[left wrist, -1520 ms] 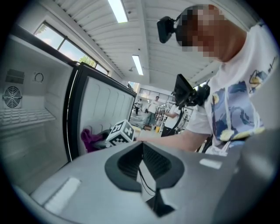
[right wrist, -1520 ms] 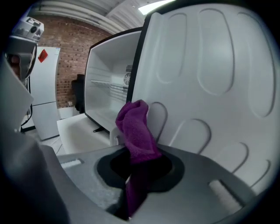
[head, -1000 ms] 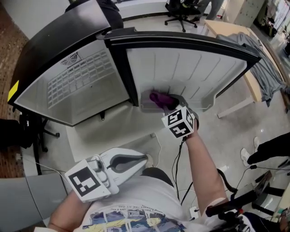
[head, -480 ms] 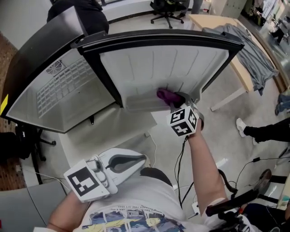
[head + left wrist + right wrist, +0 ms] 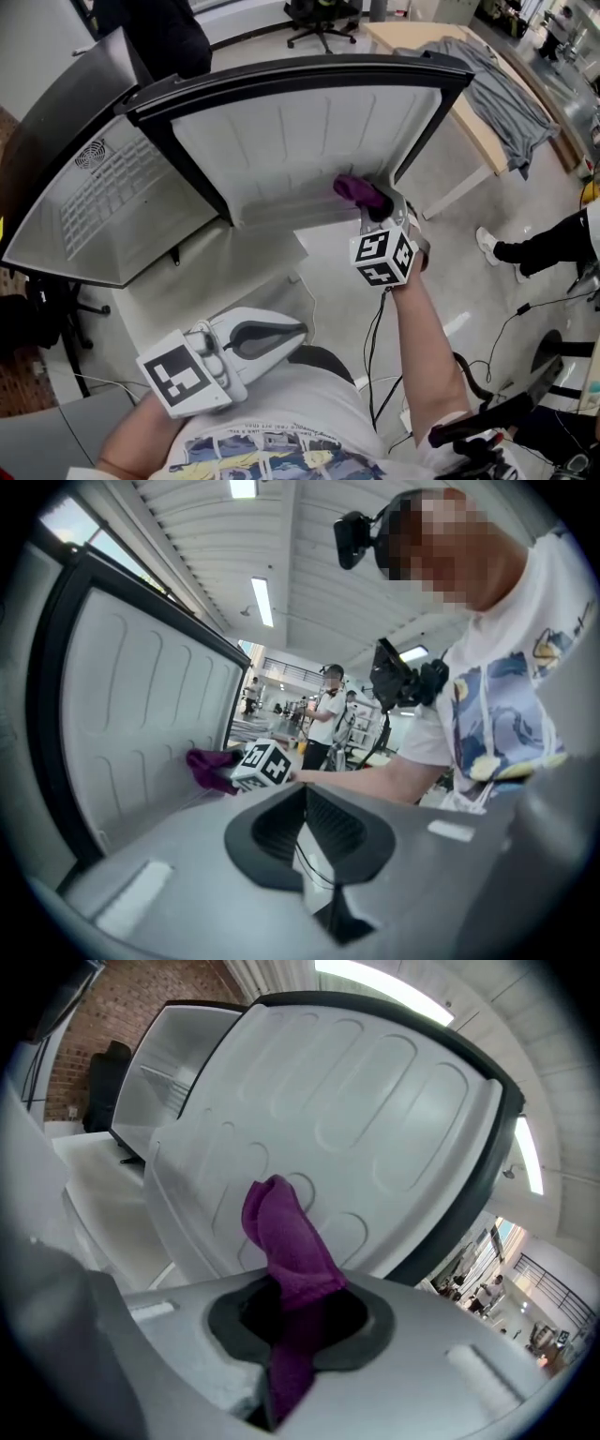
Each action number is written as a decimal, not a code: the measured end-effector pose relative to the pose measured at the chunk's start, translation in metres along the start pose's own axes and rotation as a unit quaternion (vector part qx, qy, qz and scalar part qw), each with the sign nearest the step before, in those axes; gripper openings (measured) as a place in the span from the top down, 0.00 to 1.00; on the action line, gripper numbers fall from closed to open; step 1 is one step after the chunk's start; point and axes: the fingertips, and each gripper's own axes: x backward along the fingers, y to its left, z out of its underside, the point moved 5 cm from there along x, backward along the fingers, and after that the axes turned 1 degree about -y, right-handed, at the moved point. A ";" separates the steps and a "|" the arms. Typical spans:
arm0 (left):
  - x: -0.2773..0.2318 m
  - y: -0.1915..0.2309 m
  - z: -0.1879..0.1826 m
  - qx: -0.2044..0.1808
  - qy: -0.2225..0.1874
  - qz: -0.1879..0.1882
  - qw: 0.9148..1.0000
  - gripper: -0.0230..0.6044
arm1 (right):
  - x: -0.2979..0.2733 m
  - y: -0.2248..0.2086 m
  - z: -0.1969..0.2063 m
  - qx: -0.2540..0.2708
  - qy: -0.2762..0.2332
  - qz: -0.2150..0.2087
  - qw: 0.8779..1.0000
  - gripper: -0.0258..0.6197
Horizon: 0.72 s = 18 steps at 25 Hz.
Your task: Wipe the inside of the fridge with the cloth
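Bottom of the cloth (image 5: 286, 1241) vanishes between the right gripper (image 5: 292, 1335) jaws by the fridge door (image 5: 375, 1110); people (image 5: 466, 1286) beyond that door are too tiny.

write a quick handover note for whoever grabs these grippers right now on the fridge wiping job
Right gripper: shut on the purple cloth. The cloth's free end is at the lower part of the white inner door panel.
Left gripper: shut with nothing in it, held low near the body, away from the fridge.
Fridge: the door is open, and the compartment lies to the left of the door panel.
Done: the cloth is at the door panel. No marks show, so how much has been wiped can't be told.
Left: probably the rest of the door panel, then the compartment.
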 end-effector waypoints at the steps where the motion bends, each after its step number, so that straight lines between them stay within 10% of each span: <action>1: 0.000 0.000 0.000 -0.001 0.000 0.002 1.000 0.95 | 0.004 -0.004 0.001 -0.002 -0.001 0.009 1.000 0.88; 11: 0.000 -0.004 -0.001 -0.007 -0.002 0.027 1.000 0.95 | 0.051 -0.038 0.004 -0.040 -0.016 0.083 0.996 0.88; 18: 0.010 -0.010 0.004 -0.010 -0.001 0.039 0.999 0.95 | 0.072 -0.017 0.000 -0.066 -0.013 0.055 0.996 0.88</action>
